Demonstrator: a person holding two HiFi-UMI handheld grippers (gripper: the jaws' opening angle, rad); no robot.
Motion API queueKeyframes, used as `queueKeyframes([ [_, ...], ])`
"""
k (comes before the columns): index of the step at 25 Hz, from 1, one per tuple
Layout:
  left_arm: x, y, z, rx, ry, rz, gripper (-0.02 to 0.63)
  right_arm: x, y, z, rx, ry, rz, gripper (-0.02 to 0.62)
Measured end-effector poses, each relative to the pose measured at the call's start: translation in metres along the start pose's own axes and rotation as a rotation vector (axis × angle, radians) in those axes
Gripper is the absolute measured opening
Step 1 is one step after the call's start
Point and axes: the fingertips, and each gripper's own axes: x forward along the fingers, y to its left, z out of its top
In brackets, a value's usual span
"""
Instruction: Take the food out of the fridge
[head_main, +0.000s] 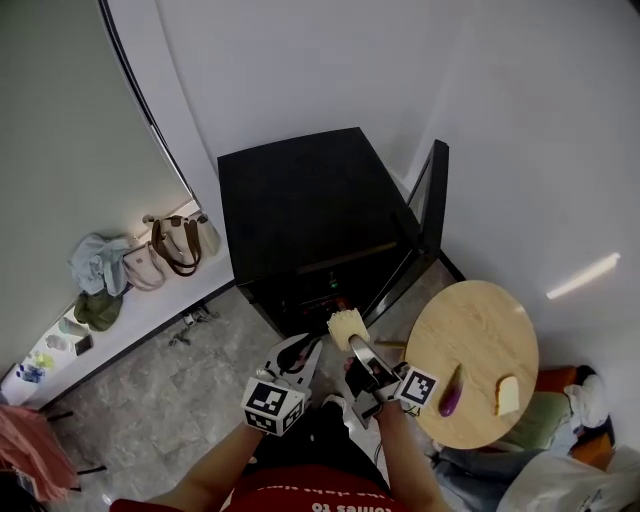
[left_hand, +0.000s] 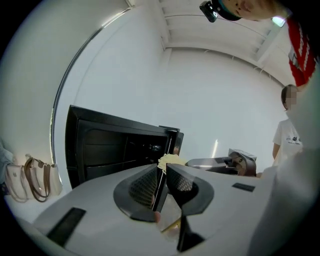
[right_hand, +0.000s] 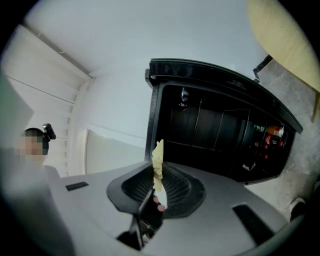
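Observation:
The black fridge (head_main: 310, 200) stands ahead with its door (head_main: 425, 225) swung open to the right; its dark inside shows in the right gripper view (right_hand: 215, 130). My right gripper (head_main: 350, 340) is shut on a pale yellow piece of food (head_main: 346, 325), held up in front of the fridge and seen edge-on between the jaws (right_hand: 158, 165). My left gripper (head_main: 305, 350) is just left of it, jaws together with nothing in them (left_hand: 161, 170). The yellow food (left_hand: 170, 160) shows past its tips.
A round wooden table (head_main: 470, 340) at the right carries a purple eggplant (head_main: 451, 392) and a yellow wedge (head_main: 508, 395). Bags (head_main: 175, 240) and clothes (head_main: 95, 265) lie on a ledge at the left. Bottles (right_hand: 272, 135) sit in the fridge door. A person (left_hand: 295, 135) stands nearby.

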Motion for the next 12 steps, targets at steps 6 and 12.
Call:
queueKeyframes([
  [6,-0.013,-0.022,0.021,0.059,-0.032,-0.047,0.051,-0.009,0.035,0.003,-0.041,0.003,0.039,0.054],
  [12,-0.022,-0.036,0.038,0.076,-0.057,-0.078,0.051,-0.02,0.056,0.005,-0.062,0.003,0.05,0.054],
])
